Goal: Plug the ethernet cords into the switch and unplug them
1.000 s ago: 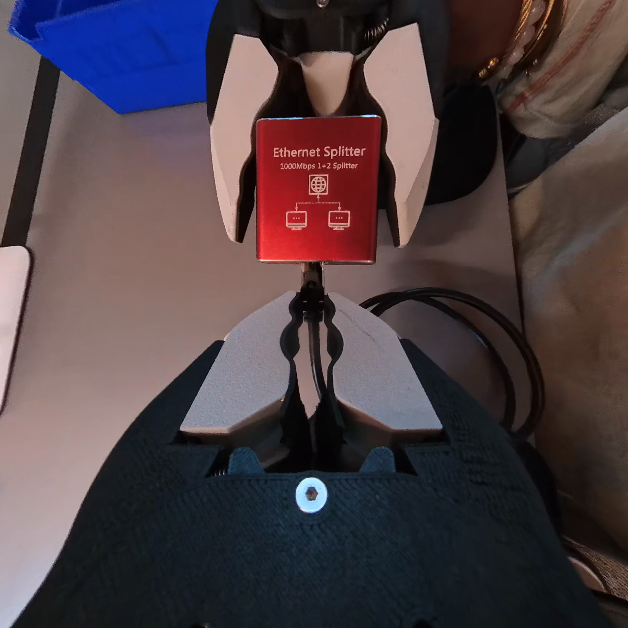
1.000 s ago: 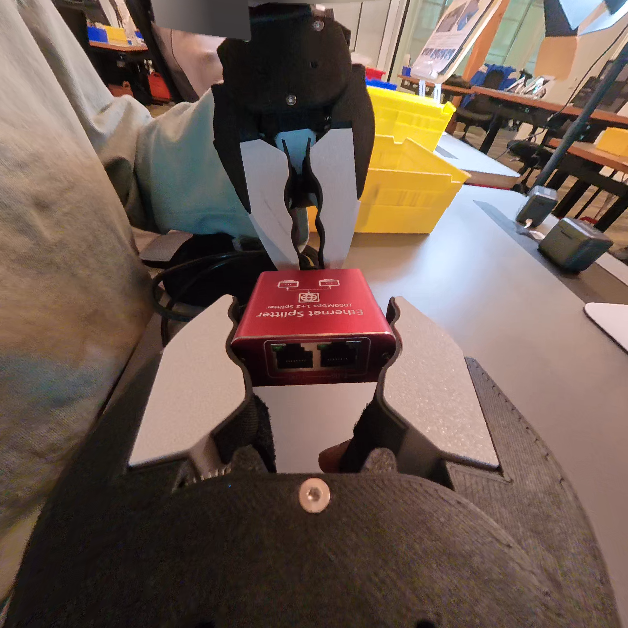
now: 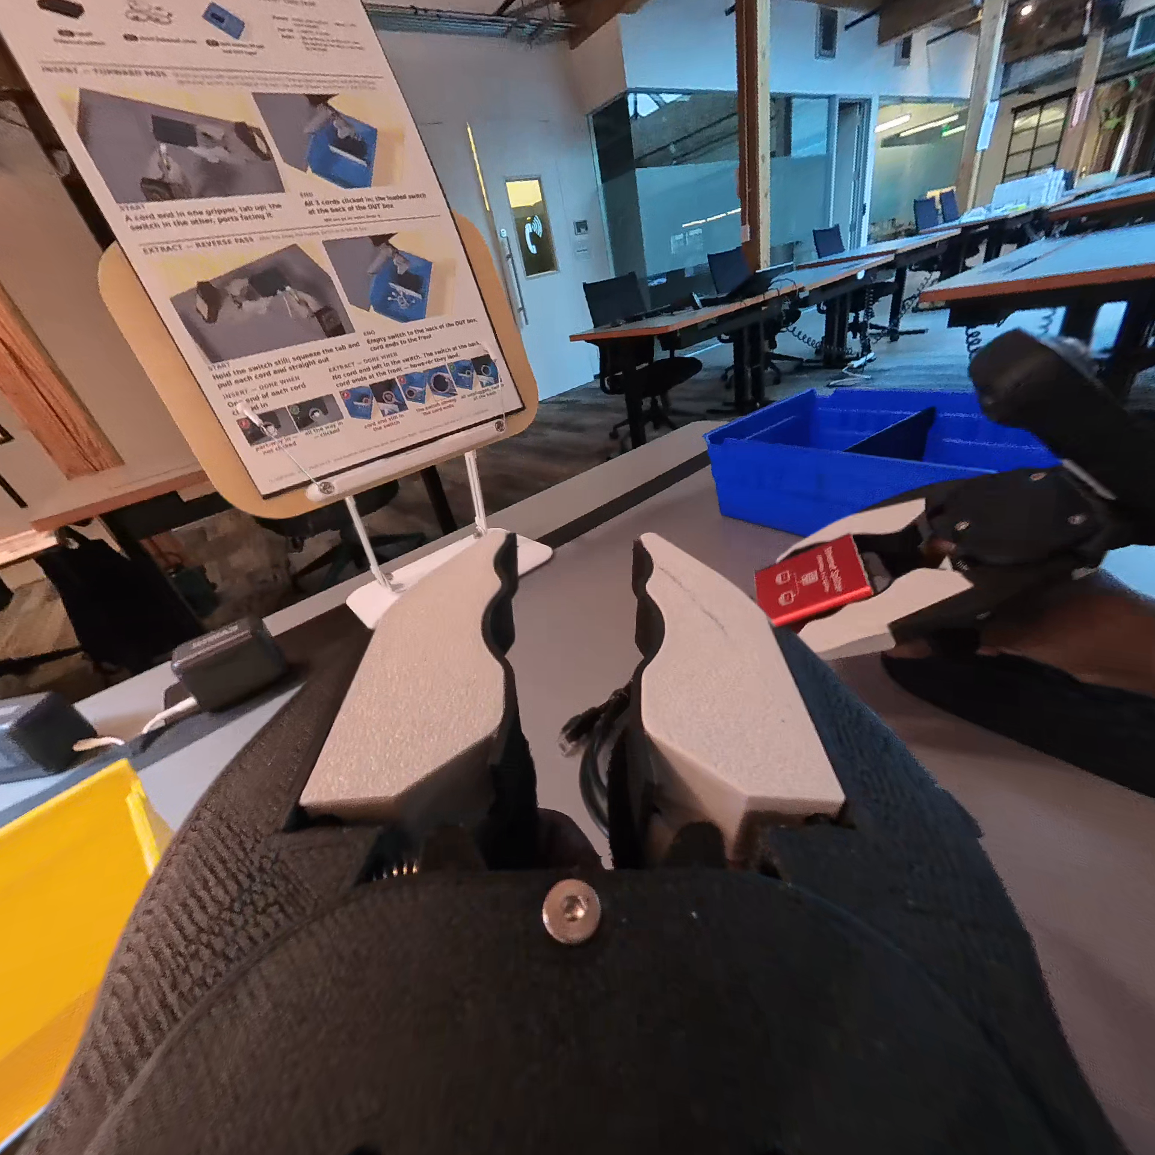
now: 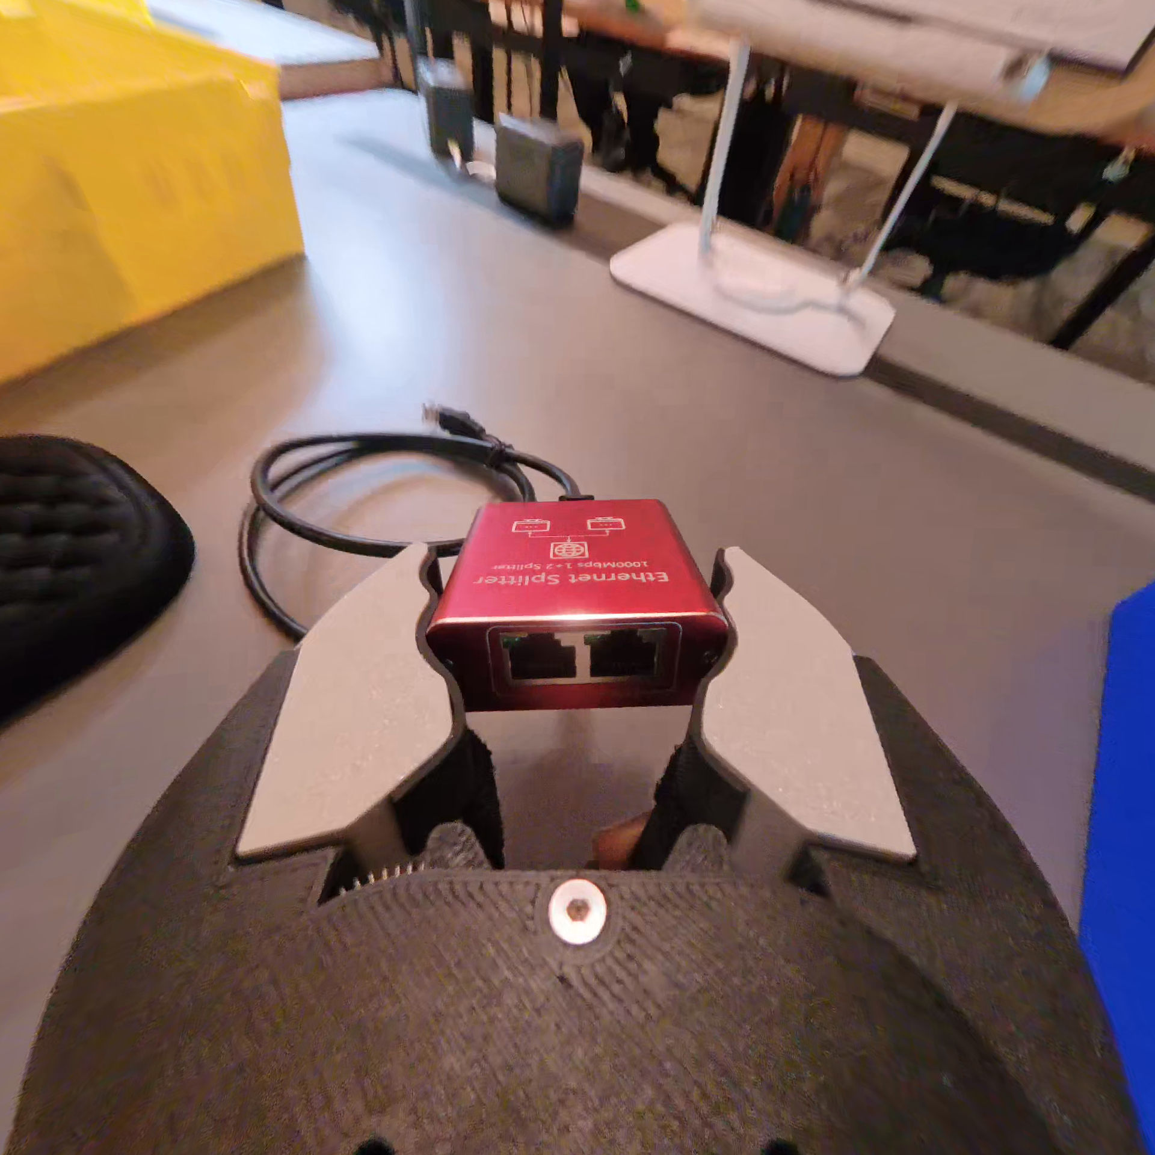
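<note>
Two bins (yellow [image 3: 56, 887], blue [image 3: 812, 462]), grey table [image 4: 625, 387], seemingly office.

My fingers [image 4: 356, 706]: matt grainy grey plastic. Switch [image 4: 572, 565]: glossy red metal, probably anodised. Cord [image 4: 350, 447]: smooth black rubber. Table [image 4: 625, 387]: matt grey.

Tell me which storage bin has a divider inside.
The blue bin, beside the right tool: a dark divider crosses its inside. The yellow bin shows only its outer wall.

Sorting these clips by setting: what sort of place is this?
Likely an open-plan office or lab: rows of desks with office chairs, glass-walled rooms behind, and an instruction sheet on a stand by the worktable.
</note>
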`<act>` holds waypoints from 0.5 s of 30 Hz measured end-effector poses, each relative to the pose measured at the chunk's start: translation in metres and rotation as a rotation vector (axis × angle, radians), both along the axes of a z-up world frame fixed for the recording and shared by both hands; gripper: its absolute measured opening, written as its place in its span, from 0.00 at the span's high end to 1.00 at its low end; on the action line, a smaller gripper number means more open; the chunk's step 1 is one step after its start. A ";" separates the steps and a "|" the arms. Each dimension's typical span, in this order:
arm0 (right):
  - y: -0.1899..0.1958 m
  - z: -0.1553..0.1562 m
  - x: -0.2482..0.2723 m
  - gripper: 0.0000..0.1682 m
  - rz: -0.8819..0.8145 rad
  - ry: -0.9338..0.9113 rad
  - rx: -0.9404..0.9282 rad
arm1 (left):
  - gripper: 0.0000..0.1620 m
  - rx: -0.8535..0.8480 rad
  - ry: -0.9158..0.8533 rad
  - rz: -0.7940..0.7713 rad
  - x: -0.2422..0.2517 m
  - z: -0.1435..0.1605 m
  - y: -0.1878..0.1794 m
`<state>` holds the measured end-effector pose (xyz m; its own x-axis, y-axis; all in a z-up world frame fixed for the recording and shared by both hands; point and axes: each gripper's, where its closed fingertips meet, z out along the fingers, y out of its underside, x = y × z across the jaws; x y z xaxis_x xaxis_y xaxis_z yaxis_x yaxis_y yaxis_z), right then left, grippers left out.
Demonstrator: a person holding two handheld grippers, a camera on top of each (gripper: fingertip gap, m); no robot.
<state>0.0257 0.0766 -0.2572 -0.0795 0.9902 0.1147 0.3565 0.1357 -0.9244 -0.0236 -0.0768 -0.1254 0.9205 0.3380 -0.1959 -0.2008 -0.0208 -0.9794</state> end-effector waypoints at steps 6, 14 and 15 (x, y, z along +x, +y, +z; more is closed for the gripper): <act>0.001 -0.033 0.008 0.51 -0.049 -0.228 0.039 | 0.79 -0.005 -0.017 -0.008 0.002 -0.009 -0.002; -0.009 -0.069 0.028 0.50 -0.023 -0.483 0.076 | 0.79 -0.049 0.006 -0.016 0.005 -0.019 -0.006; -0.011 -0.070 0.029 0.50 -0.013 -0.496 0.067 | 0.79 -0.052 0.004 -0.012 0.004 -0.020 -0.007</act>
